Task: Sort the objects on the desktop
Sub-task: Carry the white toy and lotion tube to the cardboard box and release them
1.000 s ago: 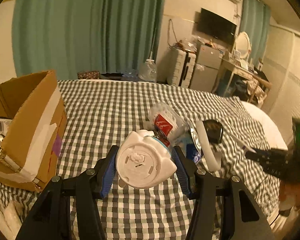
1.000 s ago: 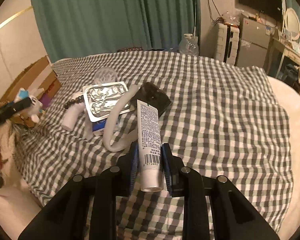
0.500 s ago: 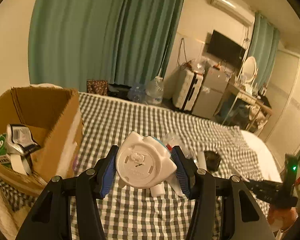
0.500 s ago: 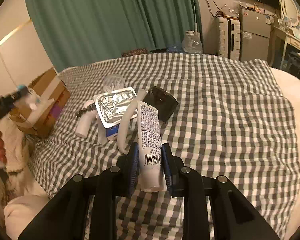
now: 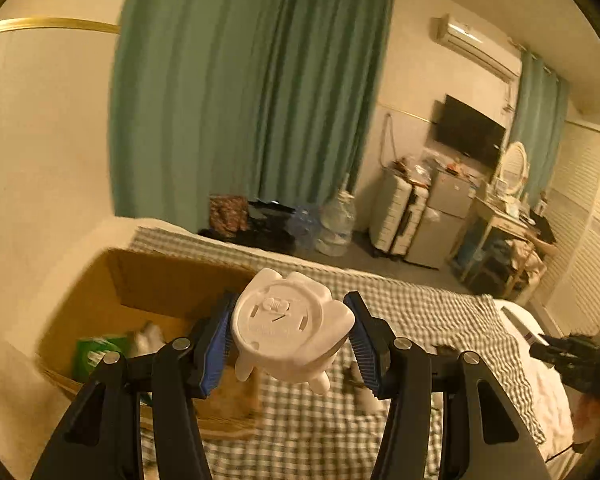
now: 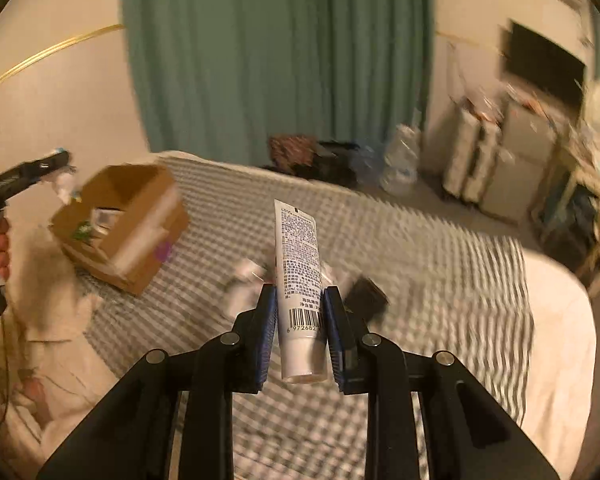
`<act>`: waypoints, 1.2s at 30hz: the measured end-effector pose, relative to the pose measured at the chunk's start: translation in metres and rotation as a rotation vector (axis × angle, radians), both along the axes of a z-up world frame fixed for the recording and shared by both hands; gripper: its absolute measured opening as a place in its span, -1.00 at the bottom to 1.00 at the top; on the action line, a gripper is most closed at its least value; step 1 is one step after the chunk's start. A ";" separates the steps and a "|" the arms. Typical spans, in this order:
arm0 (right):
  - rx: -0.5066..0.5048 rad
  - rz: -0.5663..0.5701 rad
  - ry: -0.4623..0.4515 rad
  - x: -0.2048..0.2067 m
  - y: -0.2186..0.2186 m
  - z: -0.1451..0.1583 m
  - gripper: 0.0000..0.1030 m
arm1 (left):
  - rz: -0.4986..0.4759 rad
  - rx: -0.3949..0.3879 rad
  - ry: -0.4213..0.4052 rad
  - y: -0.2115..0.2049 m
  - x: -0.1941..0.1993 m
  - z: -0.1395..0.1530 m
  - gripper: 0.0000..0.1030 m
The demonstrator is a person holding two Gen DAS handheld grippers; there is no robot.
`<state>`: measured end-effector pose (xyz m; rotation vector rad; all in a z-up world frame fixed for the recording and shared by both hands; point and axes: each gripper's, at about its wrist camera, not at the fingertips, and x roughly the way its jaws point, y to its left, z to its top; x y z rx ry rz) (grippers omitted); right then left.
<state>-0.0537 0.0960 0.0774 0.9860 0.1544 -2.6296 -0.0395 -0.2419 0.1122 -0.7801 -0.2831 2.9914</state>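
My left gripper (image 5: pixel 288 336) is shut on a white cat-shaped toy (image 5: pixel 290 328), seen from its round base, held in the air just right of the open cardboard box (image 5: pixel 148 300). The box holds a green packet (image 5: pixel 96 354) and white items. My right gripper (image 6: pixel 300 320) is shut on a white tube (image 6: pixel 300 280) with a barcode, lifted above the checked bed. The box also shows in the right wrist view (image 6: pixel 128 224), at the left, with the left gripper (image 6: pixel 24 176) above it.
The checked bedspread (image 5: pixel 420 320) carries a blurred pile of small objects (image 6: pixel 252 276) and a black case (image 6: pixel 364 300). Beyond the bed are green curtains (image 5: pixel 240 100), a water bottle (image 5: pixel 336 224), suitcases and a desk.
Both grippers have risen from the bed with their objects. The left one has moved left to the box. The right one has lifted the tube clear of the pile.
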 end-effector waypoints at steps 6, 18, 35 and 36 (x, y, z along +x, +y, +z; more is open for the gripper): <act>-0.012 0.225 0.029 -0.018 -0.133 0.034 -0.54 | 0.079 -0.059 -0.042 -0.064 -0.010 -0.003 0.07; -0.059 0.381 -0.195 -0.110 -0.332 -0.056 -0.51 | 0.150 -0.021 -0.143 -0.139 -0.044 -0.086 0.11; -0.063 0.039 -0.038 -0.068 -0.140 -0.011 0.61 | 0.143 -0.024 -0.174 -0.067 0.006 -0.062 1.00; -0.063 0.001 -0.029 -0.058 -0.118 -0.006 0.61 | 0.126 -0.037 -0.167 -0.054 0.014 -0.058 1.00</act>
